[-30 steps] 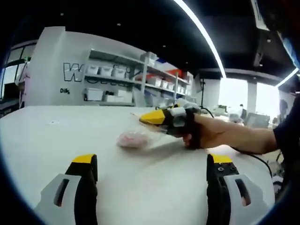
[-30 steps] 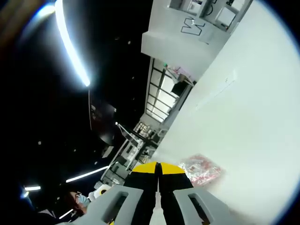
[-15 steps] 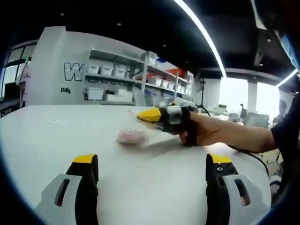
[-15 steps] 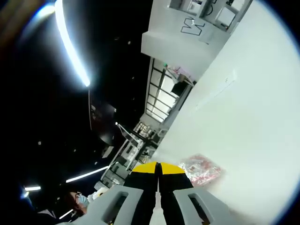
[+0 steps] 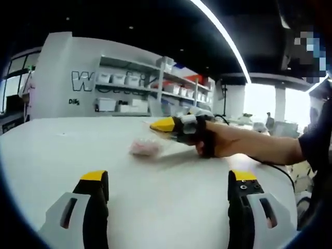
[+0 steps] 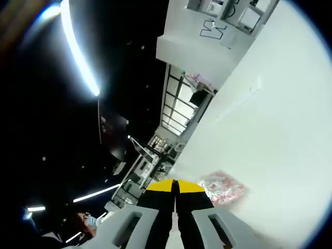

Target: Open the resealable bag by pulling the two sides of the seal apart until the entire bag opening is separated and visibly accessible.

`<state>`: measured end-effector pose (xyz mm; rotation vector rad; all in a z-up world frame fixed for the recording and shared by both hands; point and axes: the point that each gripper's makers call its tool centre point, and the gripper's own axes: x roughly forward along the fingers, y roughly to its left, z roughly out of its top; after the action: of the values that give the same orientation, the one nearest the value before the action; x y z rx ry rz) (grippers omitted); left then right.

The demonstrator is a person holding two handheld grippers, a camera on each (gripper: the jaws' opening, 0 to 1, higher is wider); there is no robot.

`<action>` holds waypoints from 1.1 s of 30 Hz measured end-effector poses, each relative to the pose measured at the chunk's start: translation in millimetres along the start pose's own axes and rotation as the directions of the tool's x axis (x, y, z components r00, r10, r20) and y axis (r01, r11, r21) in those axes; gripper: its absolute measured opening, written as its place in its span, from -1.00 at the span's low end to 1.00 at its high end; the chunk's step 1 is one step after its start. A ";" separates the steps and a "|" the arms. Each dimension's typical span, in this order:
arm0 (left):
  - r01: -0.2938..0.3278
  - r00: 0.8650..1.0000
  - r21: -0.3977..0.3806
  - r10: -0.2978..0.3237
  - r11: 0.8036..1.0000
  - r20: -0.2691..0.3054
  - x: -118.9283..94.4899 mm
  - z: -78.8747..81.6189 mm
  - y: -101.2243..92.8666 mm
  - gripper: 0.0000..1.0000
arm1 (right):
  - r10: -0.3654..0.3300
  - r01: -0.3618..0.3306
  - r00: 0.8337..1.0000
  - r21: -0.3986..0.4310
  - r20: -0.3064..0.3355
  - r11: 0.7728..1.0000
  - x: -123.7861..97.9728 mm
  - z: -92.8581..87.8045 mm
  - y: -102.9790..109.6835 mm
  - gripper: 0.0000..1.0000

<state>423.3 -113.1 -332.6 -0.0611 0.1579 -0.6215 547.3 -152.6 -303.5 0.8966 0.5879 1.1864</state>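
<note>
— Where is the resealable bag [image 5: 147,148] seen in relation to the grippers?

— It is seen lying on the white table [image 5: 62,155], well ahead of the left gripper [image 5: 168,179], whose yellow-tipped jaws are held wide apart over bare tabletop. In the left gripper view the right gripper [image 5: 165,124], carried in a person's hand [image 5: 220,142], is seen at the bag's near edge. In the right gripper view the right gripper [image 6: 175,185] is shown with its jaws pressed together, the bag [image 6: 222,188] just beside its tips.

— Is the bag being gripped?

— That cannot be told. The clear film is blurred and hard to separate from the table; only the pink contents are plainly made out. The seal itself is not resolved, and whether any film is caught between the closed jaws is hidden by the tips. Shelving [image 5: 150,91] is seen in the background beyond the table.
</note>
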 end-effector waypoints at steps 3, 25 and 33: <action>-0.007 1.000 0.001 0.007 1.000 0.002 -4.9 0.0 0.3 0.91 | -0.001 0.001 1.000 -0.001 0.000 1.000 0.4 1.0 -0.6 -1.00; -0.023 1.000 -0.016 0.024 1.000 0.016 -30.8 -0.7 0.4 0.87 | -0.003 0.003 1.000 -0.004 0.001 1.000 0.1 0.4 -0.3 -1.00; -0.027 1.000 0.023 0.028 0.999 -0.013 -27.3 -6.8 -1.9 0.84 | -0.006 0.006 1.000 0.007 0.028 1.000 -0.4 9.2 -3.2 -1.00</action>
<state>399.3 -98.8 -335.6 -0.0331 0.1641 -0.5961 556.2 -155.9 -301.2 0.9160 0.5720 1.1653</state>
